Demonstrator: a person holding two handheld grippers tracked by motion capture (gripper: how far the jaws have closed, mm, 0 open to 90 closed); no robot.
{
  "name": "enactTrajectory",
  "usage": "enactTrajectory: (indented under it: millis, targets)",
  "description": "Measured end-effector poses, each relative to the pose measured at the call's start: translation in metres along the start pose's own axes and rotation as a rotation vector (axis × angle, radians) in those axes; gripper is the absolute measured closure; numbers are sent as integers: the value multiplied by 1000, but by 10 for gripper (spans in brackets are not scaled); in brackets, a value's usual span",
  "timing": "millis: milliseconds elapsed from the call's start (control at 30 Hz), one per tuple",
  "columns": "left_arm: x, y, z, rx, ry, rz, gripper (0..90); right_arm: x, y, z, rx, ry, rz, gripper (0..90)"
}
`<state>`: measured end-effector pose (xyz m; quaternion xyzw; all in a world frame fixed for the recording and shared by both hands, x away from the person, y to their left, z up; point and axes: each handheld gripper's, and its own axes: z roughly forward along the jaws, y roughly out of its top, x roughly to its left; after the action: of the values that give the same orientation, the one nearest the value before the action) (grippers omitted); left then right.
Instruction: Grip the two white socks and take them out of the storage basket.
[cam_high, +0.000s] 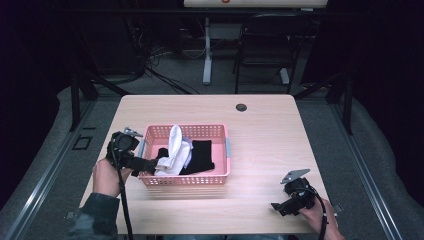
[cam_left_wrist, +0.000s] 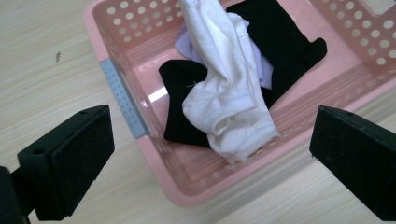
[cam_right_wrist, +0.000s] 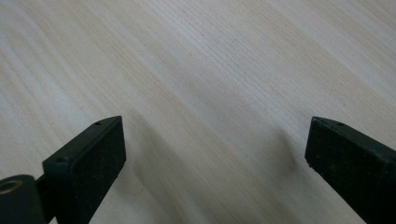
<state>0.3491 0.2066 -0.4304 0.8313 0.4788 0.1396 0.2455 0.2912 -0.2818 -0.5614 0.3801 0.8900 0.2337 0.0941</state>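
Wooden table (cam_high: 260, 130) | white sock (cam_left_wrist: 229, 88) lengthwise across basket (cam_left_wrist: 116, 88) | both jaws released

A laboratory recording bay. A plain pale-wood worktop (cam_high: 260, 130) with a cable grommet (cam_high: 241, 107) stands on grey carpet, enclosed on both sides by dark curtains. Metal floor rails (cam_high: 45, 180) and black stand legs (cam_high: 80, 95) flank it. Behind lie loose cable bundles (cam_high: 150, 65), an empty black chair (cam_high: 265, 45) and the white leg of a height-adjustable desk (cam_high: 207, 50).
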Motion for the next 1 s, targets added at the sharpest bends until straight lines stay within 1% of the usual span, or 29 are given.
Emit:
enactTrajectory:
  millis: [33,67,100,133,167,200,233,267,300,333,367,400,433,467,500,567,600,633,667,700,733,767,800,833,867,933,1000]
  targets:
    - [0,4,3,8,-9,2,0,0,0,-2,11,-17,-13,44]
    - [0,10,9,30,-17,7,0,2,-1,-2,-5,-8,-2,44]
    - [0,13,13,40,-23,7,0,3,-1,-2,-7,-3,-2,44]
    - [0,13,13,40,-23,7,0,3,-1,-2,-7,-3,-2,44]
    - [1,17,16,48,-28,8,0,3,-1,-2,-11,-10,-5,44]
    - [1,20,21,63,-41,5,0,4,-1,-2,-7,-17,-10,44]
    - [2,23,26,78,-45,6,0,4,-1,-1,-3,-12,-12,44]
    - [3,28,34,95,-60,5,0,4,0,-1,5,0,-7,44]
    - [3,28,34,95,-60,5,1,4,0,-1,5,0,-7,44]
    - [3,32,40,109,-70,4,1,4,0,-1,0,-4,-4,44]
    - [4,35,45,117,-73,4,1,3,0,-1,6,-8,-14,44]
    - [4,38,49,127,-76,6,0,3,-1,-1,4,-13,-12,44]
    - [3,41,54,134,-86,5,1,3,-1,-1,-1,-14,-7,44]
    - [3,44,57,139,-96,2,1,3,0,-1,8,-6,-7,44]
    - [3,47,61,145,-98,-2,7,3,0,-1,11,-12,-10,44]
    - [2,53,69,164,-128,-17,7,4,0,-1,3,-2,-13,44]
    - [1,55,72,170,-130,-16,12,4,1,-1,2,-12,-24,44]
    - [0,58,77,183,-127,-15,20,4,1,-1,-6,-9,-27,44]
    - [-1,60,85,197,-122,-20,35,4,2,-2,-12,-1,-32,45]
    - [-1,61,90,205,-127,-25,50,5,2,-1,-15,0,-29,45]
    - [-1,61,90,205,-127,-25,72,5,2,-1,-15,0,-29,45]
    - [-1,62,96,214,-142,-34,72,4,2,-2,-8,-7,-31,45]
    - [-1,62,104,223,-147,-52,124,4,1,-3,-13,-1,-29,45]
    - [0,62,107,231,-152,-55,156,3,0,-3,-12,-2,-30,45]
    - [0,62,107,231,-152,-55,164,3,0,-4,-5,-11,-35,45]
    - [3,63,111,233,-158,-69,177,3,0,-4,-5,-7,-32,45]
    - [5,63,114,242,-166,-69,291,2,0,-2,-12,-10,-26,45]
